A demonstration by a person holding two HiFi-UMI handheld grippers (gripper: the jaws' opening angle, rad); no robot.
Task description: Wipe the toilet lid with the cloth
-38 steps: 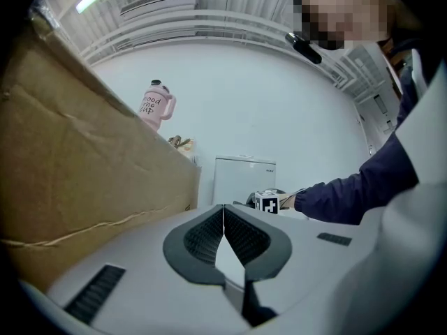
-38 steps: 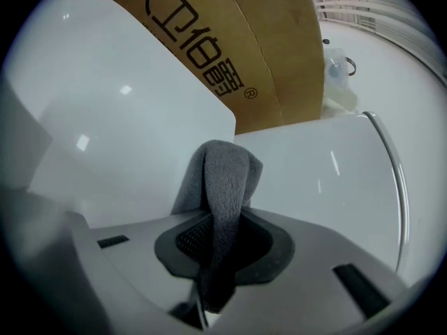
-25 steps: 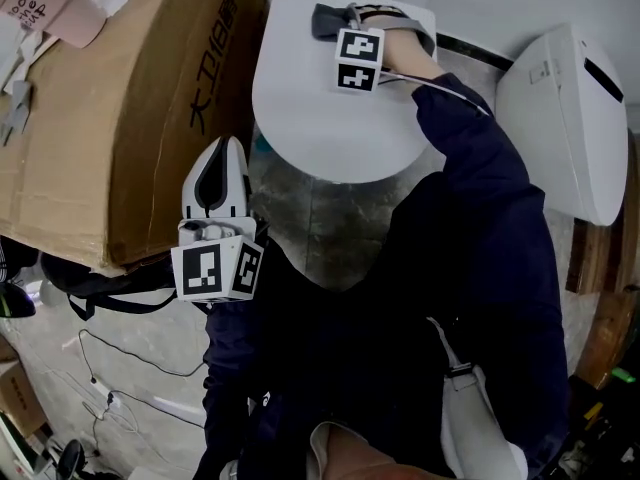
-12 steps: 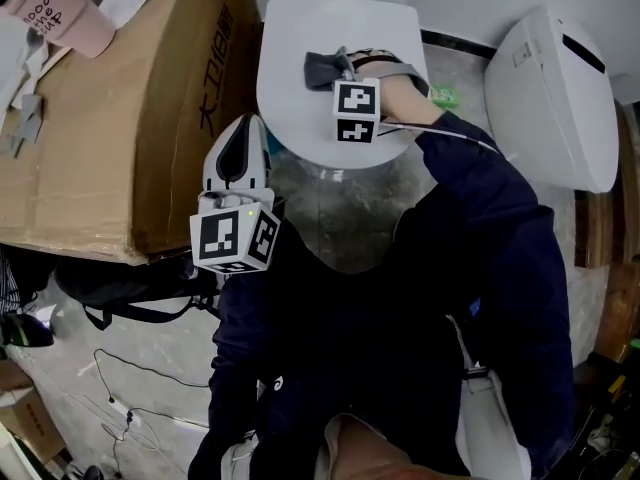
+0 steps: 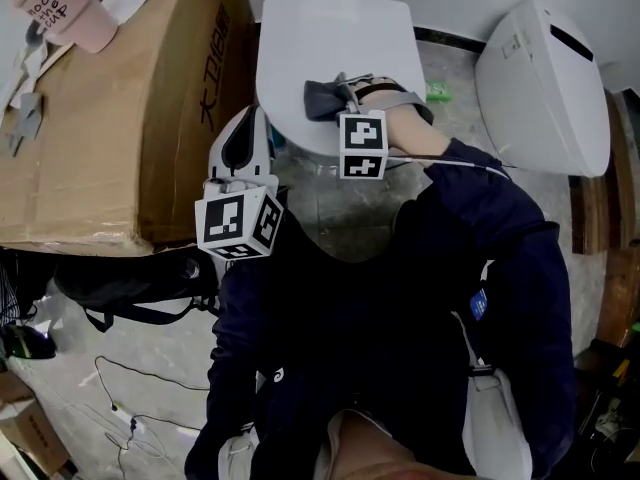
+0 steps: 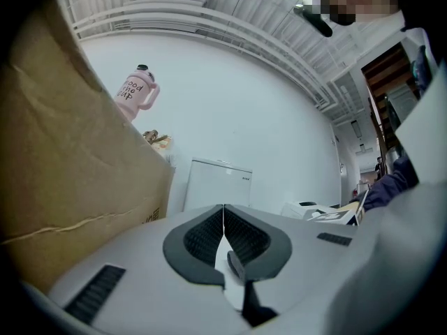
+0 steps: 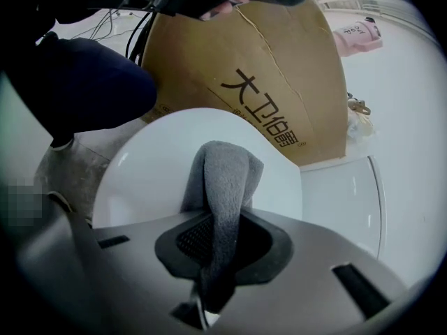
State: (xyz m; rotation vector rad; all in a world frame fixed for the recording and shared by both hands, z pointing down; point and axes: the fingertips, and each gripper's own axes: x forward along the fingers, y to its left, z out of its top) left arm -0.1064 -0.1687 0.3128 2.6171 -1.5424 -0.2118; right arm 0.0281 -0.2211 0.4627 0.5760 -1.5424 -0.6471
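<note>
The white toilet lid (image 5: 335, 38) lies shut at the top middle of the head view. My right gripper (image 5: 345, 95) is shut on a grey cloth (image 5: 322, 98) and presses it on the lid's near part. In the right gripper view the grey cloth (image 7: 222, 187) rises from between the jaws onto the toilet lid (image 7: 154, 166). My left gripper (image 5: 243, 143) hangs shut beside the lid's left edge, holding nothing; its pads (image 6: 230, 239) meet in the left gripper view.
A big cardboard box (image 5: 120, 108) stands close to the toilet's left side, with a pink bottle (image 5: 62, 8) on top. A second white toilet part (image 5: 545, 83) lies at the right. A black bag (image 5: 130, 278) and cables (image 5: 110, 388) lie on the marble floor.
My right gripper has dragged the cloth from the lid's far end toward its near part. The left gripper has come up closer to the lid's left edge.
</note>
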